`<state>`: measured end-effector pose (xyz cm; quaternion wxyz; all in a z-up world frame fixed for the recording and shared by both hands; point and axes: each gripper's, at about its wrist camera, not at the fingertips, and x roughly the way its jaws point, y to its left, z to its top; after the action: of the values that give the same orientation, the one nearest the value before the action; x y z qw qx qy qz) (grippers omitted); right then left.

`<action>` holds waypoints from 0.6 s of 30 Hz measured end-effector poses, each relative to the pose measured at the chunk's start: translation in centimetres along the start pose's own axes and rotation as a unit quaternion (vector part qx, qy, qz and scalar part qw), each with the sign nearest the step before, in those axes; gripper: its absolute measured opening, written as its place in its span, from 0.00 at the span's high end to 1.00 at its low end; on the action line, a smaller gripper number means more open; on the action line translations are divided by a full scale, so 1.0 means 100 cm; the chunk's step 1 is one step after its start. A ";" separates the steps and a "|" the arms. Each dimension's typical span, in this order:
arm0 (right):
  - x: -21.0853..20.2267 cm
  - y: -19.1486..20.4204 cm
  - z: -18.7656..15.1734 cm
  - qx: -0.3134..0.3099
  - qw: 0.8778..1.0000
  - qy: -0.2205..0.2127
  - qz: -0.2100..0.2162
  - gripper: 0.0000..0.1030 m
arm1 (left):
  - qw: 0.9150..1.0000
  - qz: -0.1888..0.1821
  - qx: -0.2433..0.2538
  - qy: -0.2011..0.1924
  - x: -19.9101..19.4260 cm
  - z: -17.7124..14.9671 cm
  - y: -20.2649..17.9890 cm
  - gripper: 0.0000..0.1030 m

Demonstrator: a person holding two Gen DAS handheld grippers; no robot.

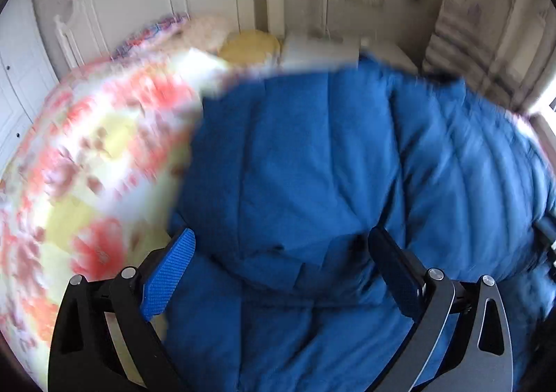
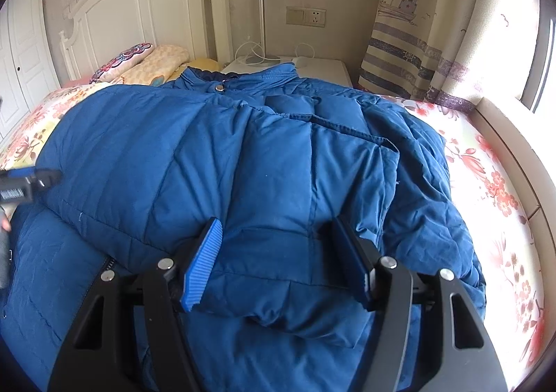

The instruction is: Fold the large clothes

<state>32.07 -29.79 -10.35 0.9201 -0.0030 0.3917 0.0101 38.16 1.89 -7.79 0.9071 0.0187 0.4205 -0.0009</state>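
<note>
Jacket [image 2: 243, 155]: deep blue, quilted, darker navy collar lining at 12 o'clock, silver snap. Bed sheet [image 2: 493, 183]: cream-white, red-pink floral print with pale yellow patches. Right tongs [image 2: 278, 263]: black frame, blue ribbed pads. Left tongs [image 1: 281, 267]: same black and blue. Headboard [image 2: 146, 9]: white. Curtain [image 2: 417, 44]: beige, purple-grey stripes, boat drawing, at 2 o'clock.

No text, label or number can be read anywhere in either view
</note>
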 end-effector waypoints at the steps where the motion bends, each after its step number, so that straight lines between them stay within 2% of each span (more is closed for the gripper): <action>1: 0.000 -0.001 0.000 0.001 1.000 0.000 0.001 0.36 | 1.000 0.003 0.002 -0.018 -0.009 0.007 -0.001 0.04; 3: 0.000 0.000 0.000 0.002 1.000 0.000 0.002 0.36 | 0.998 -0.006 0.010 -0.062 -0.029 0.033 -0.009 0.04; 5: 0.000 -0.001 0.001 0.002 1.000 0.000 0.003 0.36 | 0.997 -0.037 0.006 -0.061 -0.024 0.056 -0.015 0.04; 6: 0.001 -0.001 0.000 0.003 1.000 0.000 0.004 0.36 | 0.998 -0.047 0.002 -0.047 -0.013 0.067 -0.018 0.04; 8: 0.001 0.000 0.001 0.003 1.000 0.000 0.004 0.36 | 1.000 -0.024 0.000 -0.007 0.025 0.079 -0.029 0.04; 10: 0.001 -0.001 0.000 0.003 1.000 -0.001 0.004 0.36 | 0.999 -0.012 0.001 0.043 0.067 0.076 -0.033 0.04; 11: 0.001 -0.001 0.000 0.004 1.000 -0.001 0.006 0.36 | 0.998 -0.010 0.004 0.055 0.081 0.071 -0.033 0.04; 13: 0.001 -0.003 0.001 0.006 1.000 -0.002 0.011 0.36 | 1.000 0.004 0.025 0.018 0.085 0.061 -0.039 0.04; 15: 0.001 -0.004 0.000 0.008 1.000 -0.002 0.013 0.36 | 0.999 0.016 0.026 0.032 0.080 0.061 -0.043 0.04; 18: 0.003 -0.005 0.001 0.010 1.000 -0.001 0.017 0.35 | 1.000 -0.020 0.006 0.007 0.051 0.070 -0.049 0.04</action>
<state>32.32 -30.31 -10.49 0.9202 0.0125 0.3906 0.0220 46.70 -3.19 -7.32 0.9037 0.0156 0.4273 -0.0213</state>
